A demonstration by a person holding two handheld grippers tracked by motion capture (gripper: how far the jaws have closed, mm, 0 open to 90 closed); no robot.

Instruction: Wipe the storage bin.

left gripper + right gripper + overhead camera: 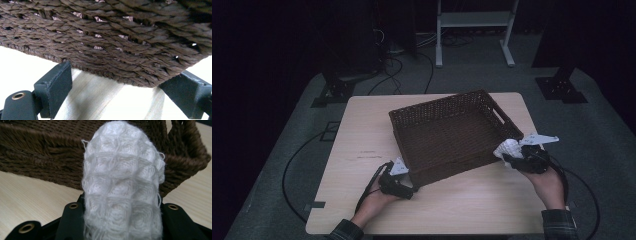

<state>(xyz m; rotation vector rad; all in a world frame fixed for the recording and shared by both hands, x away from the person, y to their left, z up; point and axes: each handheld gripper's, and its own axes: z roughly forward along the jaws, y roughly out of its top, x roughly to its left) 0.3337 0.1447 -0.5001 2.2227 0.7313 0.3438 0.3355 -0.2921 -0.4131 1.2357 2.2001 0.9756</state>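
Left tool point(404, 186): jaws standing apart at the basket's point(447, 132) near left corner, bracing it on the counter point(362, 130), not gripping. Basket: sitting mid-counter, still unfilled. Right tool point(518, 156): clamping a white cloth point(508, 148) just outside the basket's near right corner; dropping it in is apparently remaining.

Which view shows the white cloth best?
The right gripper view: the cloth stands close up between the jaws, its waffle weave clear. The high view shows it as a small white bundle beside the basket.
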